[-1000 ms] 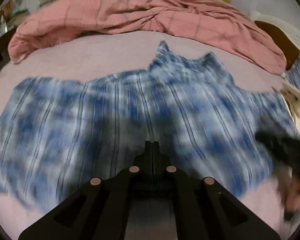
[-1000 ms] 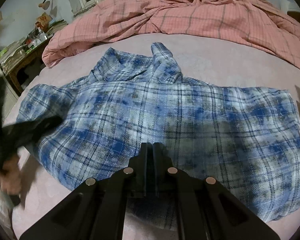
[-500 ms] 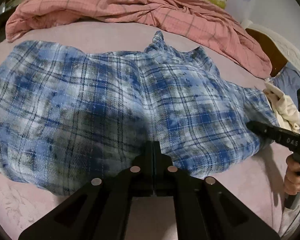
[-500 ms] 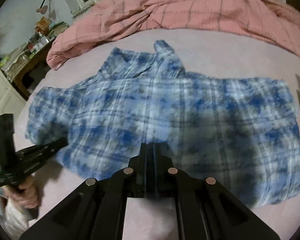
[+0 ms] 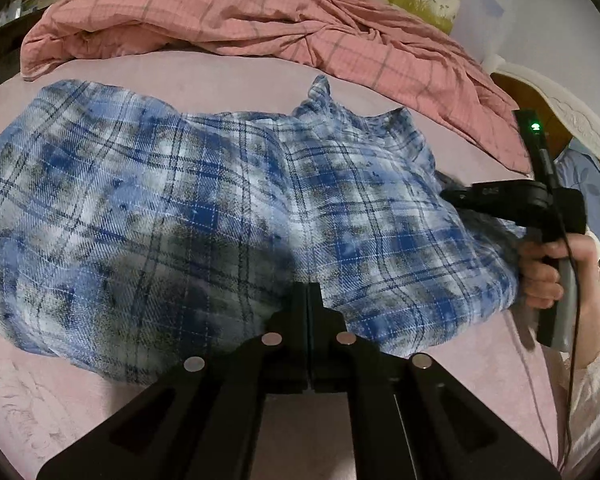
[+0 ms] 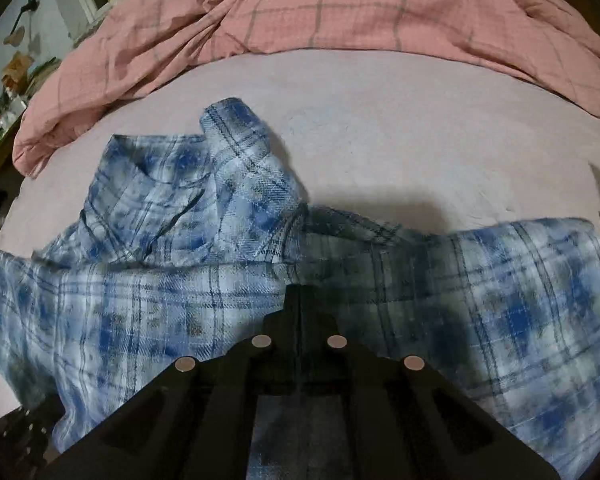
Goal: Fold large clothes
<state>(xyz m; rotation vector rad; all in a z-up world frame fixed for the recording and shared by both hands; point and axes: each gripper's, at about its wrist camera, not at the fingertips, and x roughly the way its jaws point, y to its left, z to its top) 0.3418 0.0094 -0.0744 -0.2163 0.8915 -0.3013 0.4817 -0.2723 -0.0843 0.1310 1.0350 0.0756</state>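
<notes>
A blue plaid shirt (image 5: 180, 220) lies spread on the pink bed sheet (image 5: 220, 72), collar toward the far side. My left gripper (image 5: 308, 290) is shut, its tips pinching the shirt's near hem, and the cloth rises a little around them. In the left wrist view my right gripper (image 5: 446, 194) reaches in from the right, held by a hand (image 5: 540, 268). In its own view the right gripper (image 6: 300, 294) is shut on the shirt (image 6: 520, 320). A band of the cloth is drawn over toward the collar (image 6: 228, 128).
A rumpled pink checked quilt (image 5: 260, 20) fills the far side of the bed. A white and wood headboard (image 5: 560, 100) stands at the right. In the right wrist view a cluttered side table (image 6: 8, 92) is at the far left. Bare sheet (image 6: 420, 140) lies between shirt and quilt.
The right gripper has swung in over the shirt, dragging that side's cloth with it, so it now lies folded and bunched. The left gripper has barely shifted over the last half second.
</notes>
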